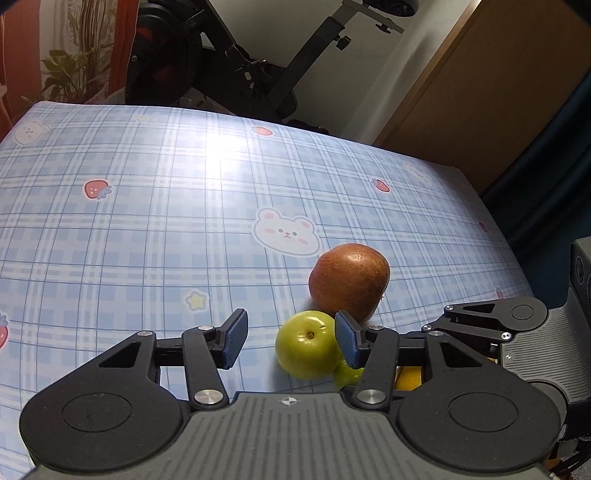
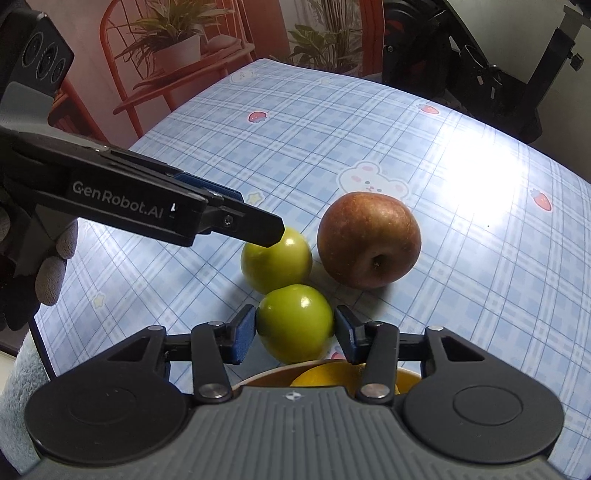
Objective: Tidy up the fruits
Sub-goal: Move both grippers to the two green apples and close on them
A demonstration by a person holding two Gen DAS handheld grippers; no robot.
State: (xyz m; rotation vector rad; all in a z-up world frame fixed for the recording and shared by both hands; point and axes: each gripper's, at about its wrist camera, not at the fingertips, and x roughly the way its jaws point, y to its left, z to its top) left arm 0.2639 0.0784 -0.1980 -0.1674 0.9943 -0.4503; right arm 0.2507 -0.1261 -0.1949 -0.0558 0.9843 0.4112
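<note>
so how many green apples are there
2. One green apple sits between the right gripper pads; the other green apple lies just beyond it, under the left gripper. The bowl may hide more.

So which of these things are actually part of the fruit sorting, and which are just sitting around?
Part of the job:
- red apple
- near green fruit, between the right gripper's fingers
- far green fruit, by the left gripper
- bowl with yellow fruit

Just lying about:
- checked tablecloth
- exercise bike
- potted plants
- red chair
</note>
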